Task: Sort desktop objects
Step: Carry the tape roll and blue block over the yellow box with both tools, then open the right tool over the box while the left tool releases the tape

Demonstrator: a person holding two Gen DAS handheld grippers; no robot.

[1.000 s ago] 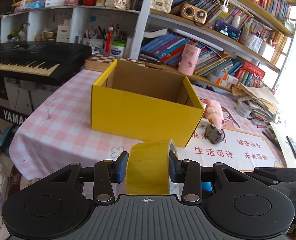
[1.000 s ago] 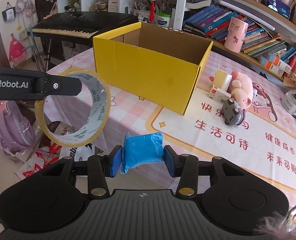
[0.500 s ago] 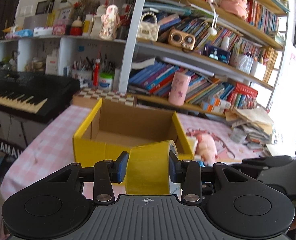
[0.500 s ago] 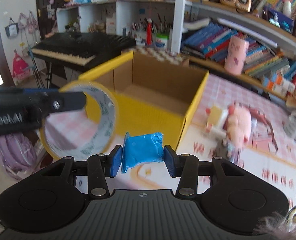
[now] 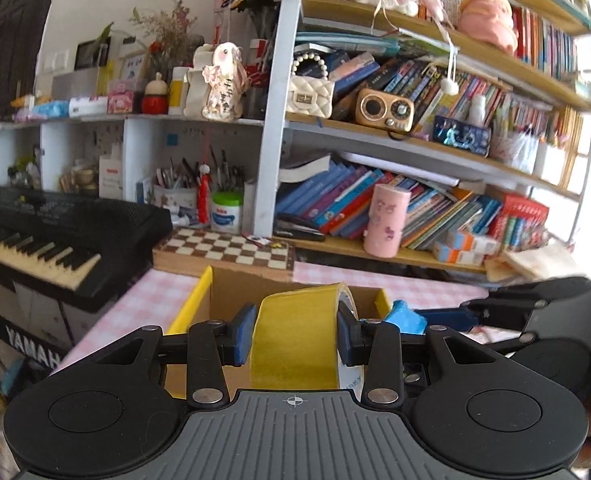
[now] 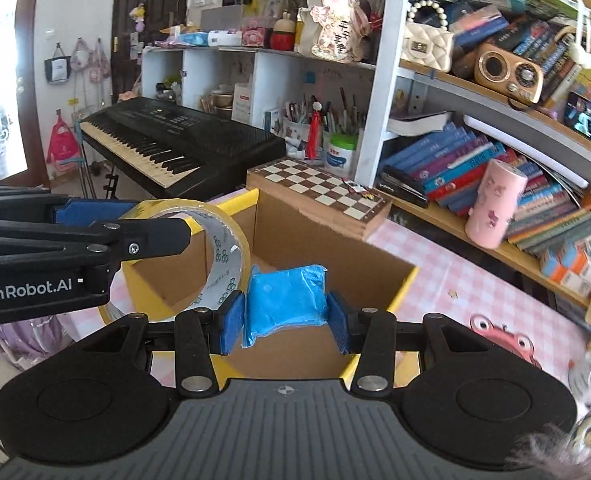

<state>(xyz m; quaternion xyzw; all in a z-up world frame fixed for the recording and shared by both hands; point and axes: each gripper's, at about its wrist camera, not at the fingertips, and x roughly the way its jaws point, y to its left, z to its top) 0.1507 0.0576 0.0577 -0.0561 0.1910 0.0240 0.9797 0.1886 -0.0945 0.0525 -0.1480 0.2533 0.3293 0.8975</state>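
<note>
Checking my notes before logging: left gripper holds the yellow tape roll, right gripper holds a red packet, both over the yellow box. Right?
Not quite: the packet in the right gripper is blue, as the right wrist view shows. The left gripper does hold the yellow tape roll, both over the yellow box.
</note>
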